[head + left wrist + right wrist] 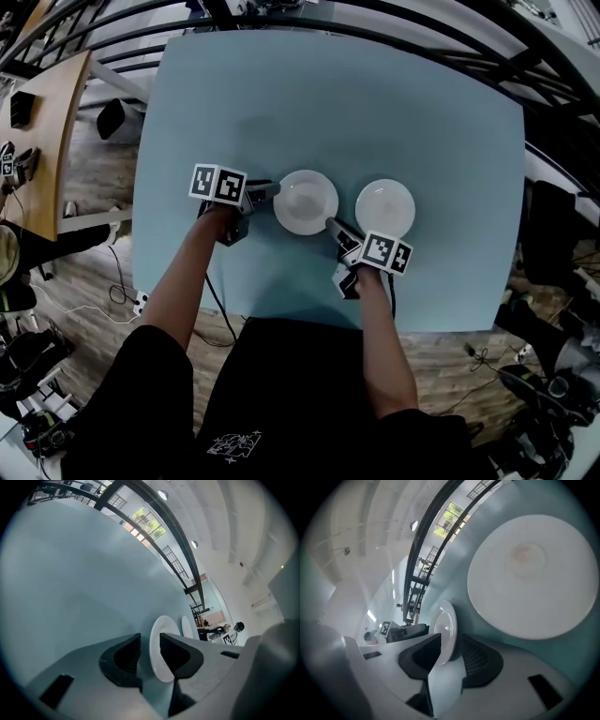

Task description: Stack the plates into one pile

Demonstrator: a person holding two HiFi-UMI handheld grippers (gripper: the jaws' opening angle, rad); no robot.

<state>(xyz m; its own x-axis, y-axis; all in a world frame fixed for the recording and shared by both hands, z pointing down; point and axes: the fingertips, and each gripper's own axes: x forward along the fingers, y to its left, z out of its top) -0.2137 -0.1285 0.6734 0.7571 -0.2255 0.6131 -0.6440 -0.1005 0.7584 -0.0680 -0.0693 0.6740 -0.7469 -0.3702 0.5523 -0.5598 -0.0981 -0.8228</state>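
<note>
**At the left plate [306,202], both tongs slack**

On the blue table [375,112], from my head camera, two white plates lie side by side. My left tongs [272,189] and right tongs [330,223] flank the left one's rim. Left gripper view: jaws apart, rim between, unpinched. Right gripper view: likewise parted round that rim, right plate [529,573] beside.

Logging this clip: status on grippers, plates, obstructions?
Left hand-held gripper open, astride left plate at its left rim. Right hand-held gripper open, astride same plate's near-right rim. Right plate alongside, apart, unstacked. Nothing between plates.
</note>
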